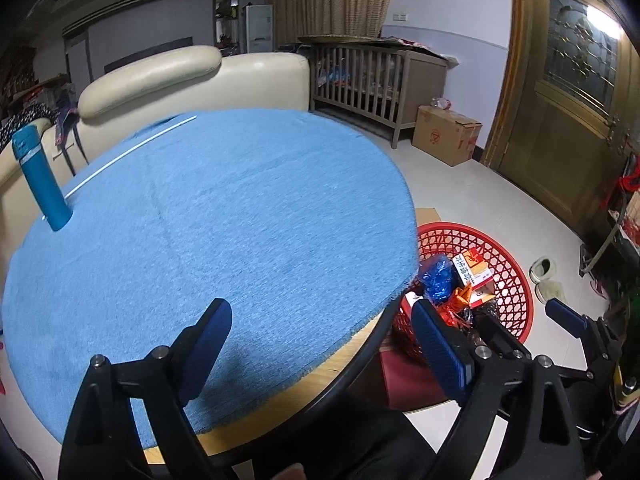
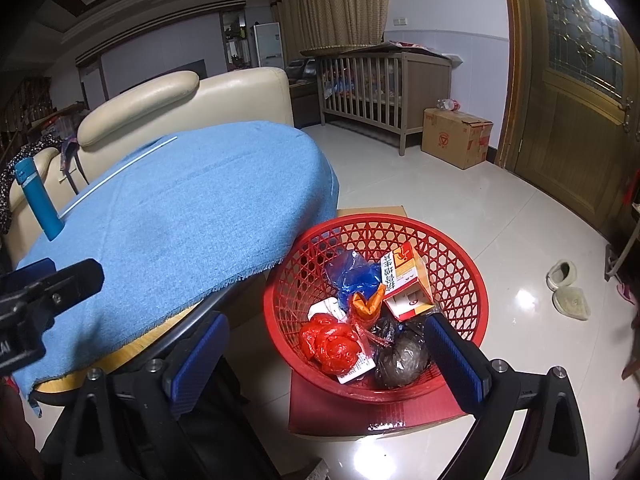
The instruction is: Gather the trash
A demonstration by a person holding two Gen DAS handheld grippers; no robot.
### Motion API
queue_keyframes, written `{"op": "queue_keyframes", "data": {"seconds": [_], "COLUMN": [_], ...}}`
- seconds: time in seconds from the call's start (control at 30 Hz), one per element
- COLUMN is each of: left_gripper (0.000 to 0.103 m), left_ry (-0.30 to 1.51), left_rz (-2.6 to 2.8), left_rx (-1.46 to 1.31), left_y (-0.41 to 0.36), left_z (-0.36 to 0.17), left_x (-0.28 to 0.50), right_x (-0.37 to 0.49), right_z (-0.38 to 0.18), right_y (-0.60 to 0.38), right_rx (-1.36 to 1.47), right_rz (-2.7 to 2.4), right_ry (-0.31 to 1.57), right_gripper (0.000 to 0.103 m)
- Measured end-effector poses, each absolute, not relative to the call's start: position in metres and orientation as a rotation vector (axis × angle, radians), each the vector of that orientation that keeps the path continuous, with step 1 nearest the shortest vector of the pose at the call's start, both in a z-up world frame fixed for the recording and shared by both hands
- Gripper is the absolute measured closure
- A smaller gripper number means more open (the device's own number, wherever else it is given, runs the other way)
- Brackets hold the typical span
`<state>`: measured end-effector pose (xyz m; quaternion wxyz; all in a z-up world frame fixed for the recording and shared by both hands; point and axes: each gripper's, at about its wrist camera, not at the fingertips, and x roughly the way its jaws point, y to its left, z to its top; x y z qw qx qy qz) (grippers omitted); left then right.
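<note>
A red plastic basket (image 2: 460,264) stands on the floor beside the round table, on a flat red carton. In it lie a blue bag (image 2: 352,276), a red bag (image 2: 332,344), a dark bag (image 2: 400,360), an orange wrapper (image 2: 366,306) and an orange-white box (image 2: 408,280). My right gripper (image 2: 326,322) hangs open above the basket's near side with nothing between its fingers. My left gripper (image 1: 320,306) is open and empty over the near edge of the blue tablecloth (image 1: 200,220). The basket (image 1: 512,280) shows past the left gripper's right finger.
A blue bottle (image 1: 40,180) and a thin white rod (image 1: 132,152) lie on the cloth at the far left. A cream sofa (image 1: 180,76) stands behind the table. A wooden crib (image 2: 380,92), a cardboard box (image 2: 456,140), a wooden door (image 2: 580,120) and slippers (image 2: 568,288) ring the tiled floor.
</note>
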<state>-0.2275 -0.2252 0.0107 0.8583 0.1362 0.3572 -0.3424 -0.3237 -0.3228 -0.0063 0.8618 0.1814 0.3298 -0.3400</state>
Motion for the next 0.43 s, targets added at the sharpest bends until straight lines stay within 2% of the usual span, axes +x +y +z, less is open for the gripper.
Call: {"op": "queue_keyframes", "data": {"seconds": [0.43], "left_gripper": [0.012], "left_ry": [0.756], "left_rz": [-0.774], "left_rx": [0.275], "left_y": [-0.2256], "left_z": [0.0094], "left_x": [-0.2308], "right_x": [-0.3272], "right_z": [-0.0041], "right_y": [-0.3246], "right_rx": [0.389], "right_rz": [-0.729], "right_ry": [0.682], "right_gripper": [0.004]}}
